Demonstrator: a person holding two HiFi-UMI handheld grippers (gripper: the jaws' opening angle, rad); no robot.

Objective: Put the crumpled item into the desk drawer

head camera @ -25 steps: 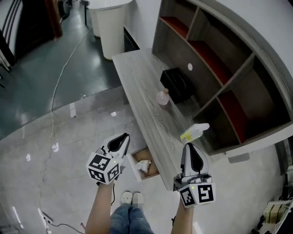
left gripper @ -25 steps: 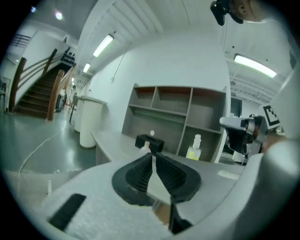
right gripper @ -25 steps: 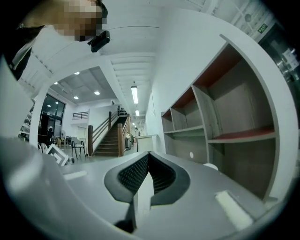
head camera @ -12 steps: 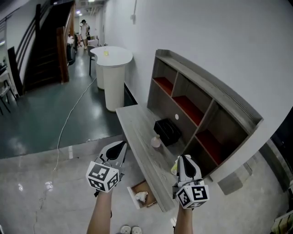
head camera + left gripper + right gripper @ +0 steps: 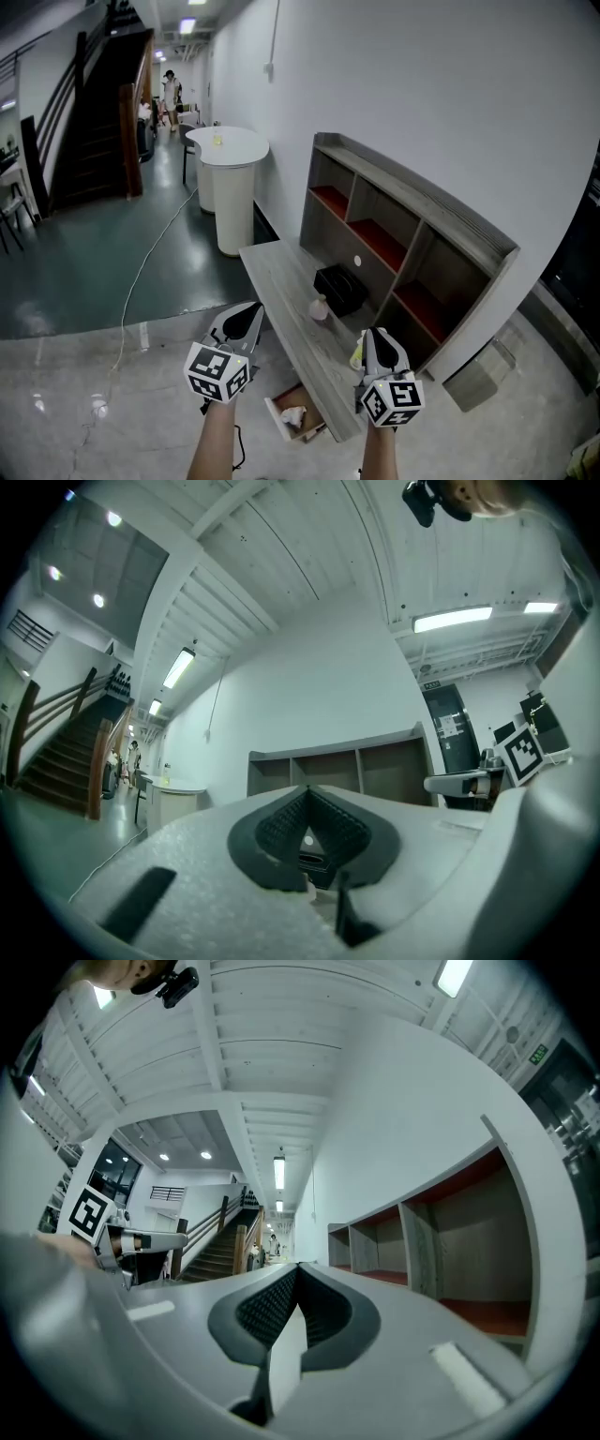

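Observation:
The crumpled white item (image 5: 292,413) lies inside the open desk drawer (image 5: 308,427), low in the head view under the desk's near end. My left gripper (image 5: 247,317) hangs in the air left of the desk (image 5: 281,281) and above the drawer, shut with nothing in it. My right gripper (image 5: 376,339) hovers over the desk's near right corner, also shut and empty. In the left gripper view the closed left gripper (image 5: 307,790) points level at the shelf unit (image 5: 347,766). The right gripper (image 5: 298,1267) points along the corridor.
A black box (image 5: 339,286) and a small pink bottle (image 5: 320,308) stand on the desk; a yellow-green bottle (image 5: 357,354) peeks out beside my right gripper. The shelf unit (image 5: 403,244) backs the desk. A white counter (image 5: 230,155), a floor cable (image 5: 141,272) and stairs (image 5: 94,122) lie beyond.
The head view has tipped up from the floor toward the room, so desk and drawer sit lower and smaller. Both grippers stay low in front, close to where they were.

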